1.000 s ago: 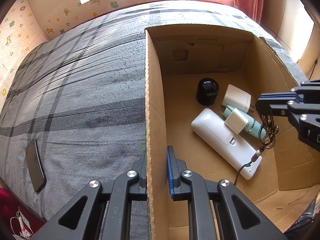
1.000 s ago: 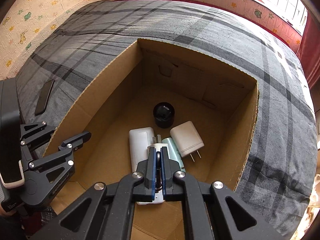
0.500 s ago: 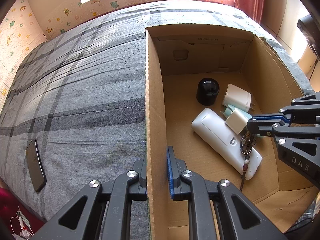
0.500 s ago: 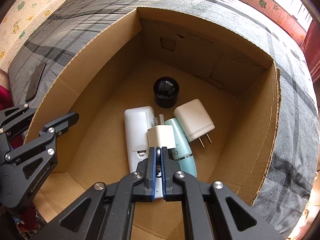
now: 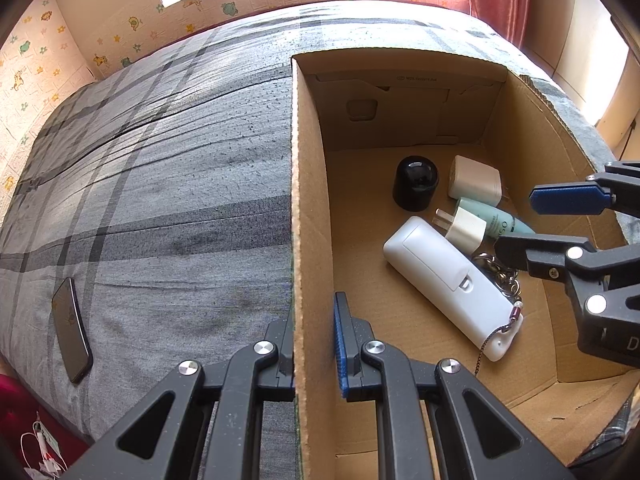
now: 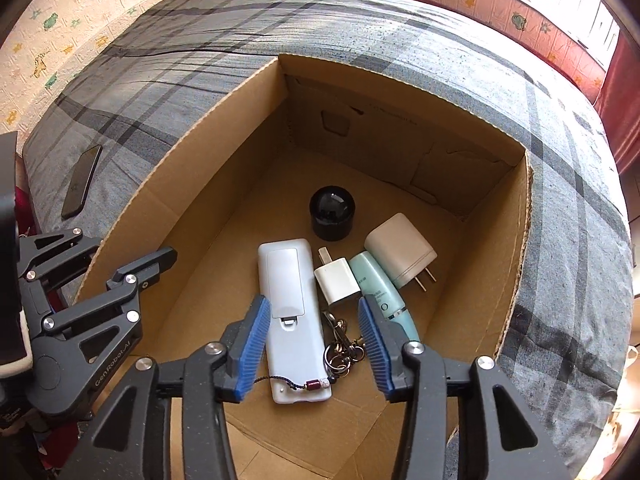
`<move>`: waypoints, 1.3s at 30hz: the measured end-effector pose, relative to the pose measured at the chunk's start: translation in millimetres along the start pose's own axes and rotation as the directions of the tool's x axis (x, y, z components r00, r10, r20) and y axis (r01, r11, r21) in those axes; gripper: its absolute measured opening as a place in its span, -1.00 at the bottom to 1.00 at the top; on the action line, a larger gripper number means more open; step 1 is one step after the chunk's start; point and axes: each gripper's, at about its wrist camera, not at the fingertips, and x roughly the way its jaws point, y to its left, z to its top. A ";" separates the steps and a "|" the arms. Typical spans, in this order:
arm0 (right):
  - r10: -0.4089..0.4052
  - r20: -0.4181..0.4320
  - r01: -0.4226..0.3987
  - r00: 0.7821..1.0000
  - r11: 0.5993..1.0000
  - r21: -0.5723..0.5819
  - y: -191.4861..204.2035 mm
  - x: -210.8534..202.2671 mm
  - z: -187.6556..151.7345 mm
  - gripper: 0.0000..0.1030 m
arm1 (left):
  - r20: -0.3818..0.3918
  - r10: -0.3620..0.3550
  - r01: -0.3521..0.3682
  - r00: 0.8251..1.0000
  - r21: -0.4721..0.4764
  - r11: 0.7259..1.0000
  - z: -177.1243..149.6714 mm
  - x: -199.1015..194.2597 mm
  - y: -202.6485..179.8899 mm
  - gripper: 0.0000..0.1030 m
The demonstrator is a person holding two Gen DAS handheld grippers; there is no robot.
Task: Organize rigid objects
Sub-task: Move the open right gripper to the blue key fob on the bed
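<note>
Moved: right gripper (image 6: 312,344) has let go of the key bunch (image 6: 340,350) it carried a second ago; its jaws are opening, and the keys now lie loose on the box floor between and just below the two blue pads, pressed by neither
Unmoved: left gripper (image 5: 314,354) stays clamped narrow on the near left wall of the cardboard box (image 5: 308,200), one pad inside and one outside, steadying it
Progress: six things lie in the box and only a dark phone (image 5: 72,328) is left out on the bedspread, well off to the left of the left jaws; whether it belongs to the job I cannot tell, so the sorting looks nearly finished
Bedspread (image 6: 400,40): grey woven cloth with darker plaid bands, soft and creased
Box: brown corrugated card, open top, rough cut edges, flaps folded flat inside
Remote (image 6: 292,312): long white plastic slab with rounded corners and a battery lid, lying partly between the right jaws, nearer the left pad
Tube (image 6: 380,292): pale green, smooth, tapered, running under the tip of the right pad
Large charger (image 6: 400,252): cream plastic block with two metal prongs, beyond the right jaws
Black cap (image 6: 332,212): glossy squat cylinder, farthest ahead of the jaws
Small charger (image 6: 336,280): white cube resting against the remote and the tube, just ahead of the jaw gap
Key bunch: metal rings and clips, with a thin dark cord and a maroon bead draped over the remote's near end
</note>
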 end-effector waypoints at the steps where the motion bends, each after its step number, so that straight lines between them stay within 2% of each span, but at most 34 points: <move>1: -0.001 0.006 0.001 1.000 1.000 -0.003 0.3 -2.9 0.3 0.10 | 0.000 0.000 0.000 1.000 0.000 1.000 0.0 0.0 0.1 -0.72; 5: -0.017 0.039 0.017 0.999 1.000 -0.007 -2.1 -18.1 0.0 0.38 | 0.000 0.001 -0.001 1.000 0.000 1.000 -0.1 0.1 0.1 -0.72; 10: -0.024 0.070 0.023 0.997 1.000 0.016 -11.4 -38.0 0.3 0.50 | -0.001 0.001 -0.001 1.000 0.001 1.000 0.0 -0.3 -0.6 -0.72; 12: -0.030 0.087 0.028 0.996 0.999 0.028 -16.7 -46.5 0.2 0.64 | -0.001 0.001 -0.001 1.000 0.001 1.000 -0.3 -0.5 -0.4 -0.72; 16: -0.052 0.119 0.047 0.991 0.998 0.052 -28.4 -62.2 -0.1 0.75 | -0.002 0.003 -0.003 1.000 0.003 1.000 -0.4 -0.3 -0.5 -0.72; 20: -0.085 0.146 0.076 0.986 0.995 0.065 -42.2 -74.7 -1.3 0.99 | -0.002 0.004 -0.004 1.000 0.004 1.000 -0.3 -0.3 -0.6 -0.72; 30: -0.164 0.164 0.136 0.973 0.976 0.169 -97.7 -89.9 -14.2 0.99 | -0.005 0.008 -0.008 1.000 0.006 1.000 0.7 -0.8 -1.2 -0.72; 39: -0.211 0.135 0.174 0.968 0.955 0.242 -141.5 -77.8 -39.1 0.99 | -0.007 0.012 -0.012 1.000 0.008 1.000 1.5 -0.5 -3.0 -0.72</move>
